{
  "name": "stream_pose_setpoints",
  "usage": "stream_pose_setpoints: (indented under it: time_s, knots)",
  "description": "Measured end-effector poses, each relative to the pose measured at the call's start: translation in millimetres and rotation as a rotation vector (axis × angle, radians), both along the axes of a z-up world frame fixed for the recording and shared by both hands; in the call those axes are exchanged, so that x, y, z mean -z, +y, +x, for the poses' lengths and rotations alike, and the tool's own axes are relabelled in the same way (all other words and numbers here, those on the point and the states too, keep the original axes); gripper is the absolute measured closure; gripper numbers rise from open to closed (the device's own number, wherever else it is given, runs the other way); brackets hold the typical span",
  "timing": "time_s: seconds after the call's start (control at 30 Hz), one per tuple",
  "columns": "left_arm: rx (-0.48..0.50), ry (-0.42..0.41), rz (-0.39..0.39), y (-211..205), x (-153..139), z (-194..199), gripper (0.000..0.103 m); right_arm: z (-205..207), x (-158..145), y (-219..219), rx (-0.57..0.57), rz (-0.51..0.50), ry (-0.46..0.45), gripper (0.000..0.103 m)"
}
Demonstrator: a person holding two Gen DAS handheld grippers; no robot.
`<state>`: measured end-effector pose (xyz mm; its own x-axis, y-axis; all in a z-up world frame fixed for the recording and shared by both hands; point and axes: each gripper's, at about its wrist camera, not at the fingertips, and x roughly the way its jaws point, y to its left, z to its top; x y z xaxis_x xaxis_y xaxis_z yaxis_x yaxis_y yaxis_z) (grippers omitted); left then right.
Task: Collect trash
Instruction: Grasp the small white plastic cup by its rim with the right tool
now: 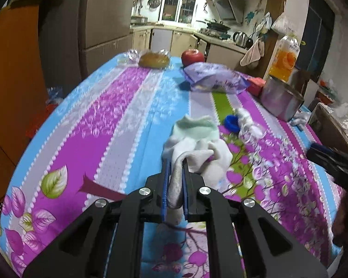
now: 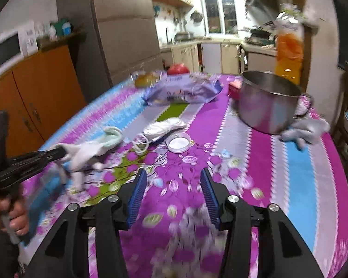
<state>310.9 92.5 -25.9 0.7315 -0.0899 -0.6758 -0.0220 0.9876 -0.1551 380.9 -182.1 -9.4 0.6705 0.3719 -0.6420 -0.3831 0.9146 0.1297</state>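
My left gripper (image 1: 175, 162) is shut on a white and pale green sock (image 1: 197, 143) and holds it just above the flowered tablecloth (image 1: 92, 120). In the right wrist view the same sock (image 2: 90, 148) hangs from the left gripper (image 2: 60, 153) at the left. My right gripper (image 2: 174, 176) is open and empty over the cloth. Ahead of it lie a crumpled white face mask (image 2: 162, 126) and a small round lid (image 2: 178, 143). A purple snack bag (image 2: 185, 90) lies further back; it also shows in the left wrist view (image 1: 215, 76).
A steel pot (image 2: 266, 102) stands at the right with a juice bottle (image 2: 288, 46) behind and a grey cloth (image 2: 306, 129) beside it. A wrapped bun (image 1: 154, 60) and a red apple (image 1: 192, 56) sit at the far edge. A blue ring (image 1: 232, 120) lies near the mask.
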Motion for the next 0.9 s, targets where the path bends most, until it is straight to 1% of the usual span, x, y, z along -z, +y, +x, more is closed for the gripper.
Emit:
stream_pose_setpoints:
  time_s: [0.03,0.13,0.23,0.33,0.43,0.53,0.63,0.67,0.8,0.9]
  knots:
    - [0.002,0.006,-0.002,1,3,1,0.095,17,6,7,0.000,-0.024,0.023,0.050]
    - [0.012,0.015,-0.008,2,8,3,0.095,46,18,23,-0.013,-0.081,0.055,0.050]
    - [0.015,0.020,-0.013,3,10,5,0.095,68,23,41,-0.036,-0.148,0.066,0.048]
    - [0.017,0.024,-0.018,5,13,7,0.095,84,28,53,-0.050,-0.184,0.078,0.048]
    - [0.026,0.034,-0.030,6,16,8,0.095,93,32,58,-0.053,-0.199,0.087,0.048]
    - [0.037,0.029,-0.027,4,16,7,0.095,98,39,61,-0.050,-0.210,0.091,0.050]
    - [0.047,0.024,-0.023,3,16,6,0.095,97,42,63,-0.052,-0.212,0.081,0.062]
    - [0.049,0.021,-0.023,3,15,5,0.095,96,42,63,-0.048,-0.213,0.075,0.064]
    - [0.052,-0.013,-0.024,2,9,-3,0.095,85,38,60,-0.031,-0.210,0.032,0.065]
    - [0.056,-0.051,-0.017,-2,0,-11,0.095,66,27,49,-0.005,-0.174,-0.013,0.065]
